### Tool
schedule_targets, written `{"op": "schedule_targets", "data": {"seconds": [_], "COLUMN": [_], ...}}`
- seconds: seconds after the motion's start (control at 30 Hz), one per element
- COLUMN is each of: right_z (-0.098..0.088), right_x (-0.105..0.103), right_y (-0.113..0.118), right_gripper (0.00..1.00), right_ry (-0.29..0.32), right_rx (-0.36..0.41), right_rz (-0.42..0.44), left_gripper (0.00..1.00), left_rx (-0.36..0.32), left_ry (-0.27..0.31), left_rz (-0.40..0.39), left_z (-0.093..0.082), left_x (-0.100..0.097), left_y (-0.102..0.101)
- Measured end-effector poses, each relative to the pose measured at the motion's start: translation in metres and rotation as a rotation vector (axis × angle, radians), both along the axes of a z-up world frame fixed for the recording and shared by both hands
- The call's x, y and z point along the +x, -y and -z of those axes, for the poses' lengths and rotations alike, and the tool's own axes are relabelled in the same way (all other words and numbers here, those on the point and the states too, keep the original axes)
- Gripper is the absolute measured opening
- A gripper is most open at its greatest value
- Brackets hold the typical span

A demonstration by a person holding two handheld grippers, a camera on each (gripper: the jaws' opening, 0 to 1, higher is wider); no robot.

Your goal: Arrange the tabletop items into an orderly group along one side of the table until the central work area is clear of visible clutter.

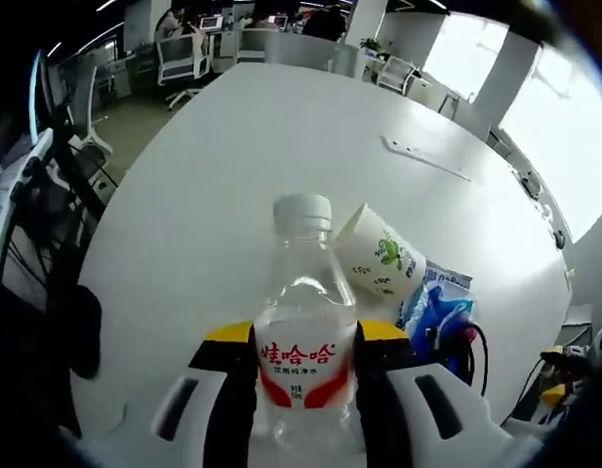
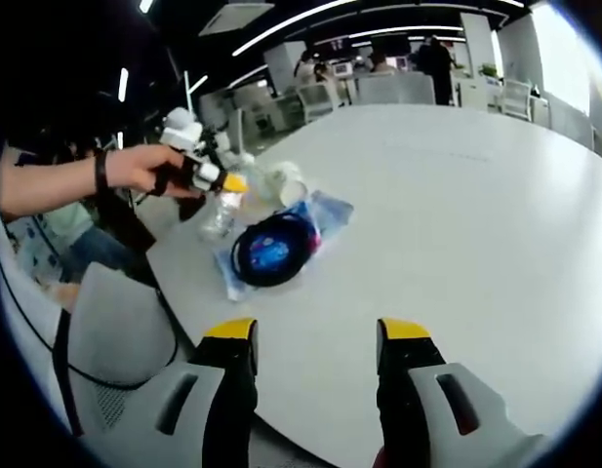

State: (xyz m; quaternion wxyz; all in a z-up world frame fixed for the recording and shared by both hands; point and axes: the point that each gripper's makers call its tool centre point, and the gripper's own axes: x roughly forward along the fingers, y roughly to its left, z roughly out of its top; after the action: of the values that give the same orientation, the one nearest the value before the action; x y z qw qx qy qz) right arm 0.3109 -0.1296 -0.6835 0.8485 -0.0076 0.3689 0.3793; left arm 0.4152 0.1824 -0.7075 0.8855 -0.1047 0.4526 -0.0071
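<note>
Left gripper (image 1: 305, 366): jaws clamped on the water bottle, one yellow-tipped jaw against each side of the label; also seen in the right gripper view (image 2: 218, 180), held by a person's hand (image 2: 149, 168) at the table's near-left edge.
Water bottle (image 1: 302, 327): clear plastic, white cap, red and white label; held upright between the left jaws, close to the table edge; seen in the right gripper view (image 2: 220, 210) beneath the left gripper.
Right gripper (image 2: 315, 341): jaws spread apart with nothing between them, held over the near edge of the table.
Paper cup (image 1: 379, 253): white with a green print, tipped on its side, mouth turned toward the bottle cap, just beside the bottle; seen as a pale shape (image 2: 281, 180) in the right gripper view.
Blue packet (image 1: 439, 302): blue and white wrapper lying flat just behind the cup, near the table edge; also seen (image 2: 325, 213).
Black cable (image 2: 273, 249): coiled into a ring, resting on the blue packet; partly seen in the left gripper view (image 1: 468, 341).
Table (image 1: 281, 146): large, white, rounded; the middle is bare, a thin white strip (image 1: 425, 158) lies toward the far side.
Office chairs (image 1: 183, 58): white, set well beyond the table's far edge.
</note>
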Motion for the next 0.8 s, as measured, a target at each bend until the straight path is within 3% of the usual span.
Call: {"op": "schedule_targets", "data": {"seconds": [0.8], "right_z": [-0.001], "right_x": [-0.001], "right_y": [0.0], "right_gripper": [0.47], "right_ry": [0.004], "right_rx": [0.005], "right_rz": [0.001], "left_gripper": [0.38], "left_rx": [0.047], "left_ry": [0.08], "left_rz": [0.049], "left_z": [-0.02], "left_x": [-0.011], "left_y": [0.002]}}
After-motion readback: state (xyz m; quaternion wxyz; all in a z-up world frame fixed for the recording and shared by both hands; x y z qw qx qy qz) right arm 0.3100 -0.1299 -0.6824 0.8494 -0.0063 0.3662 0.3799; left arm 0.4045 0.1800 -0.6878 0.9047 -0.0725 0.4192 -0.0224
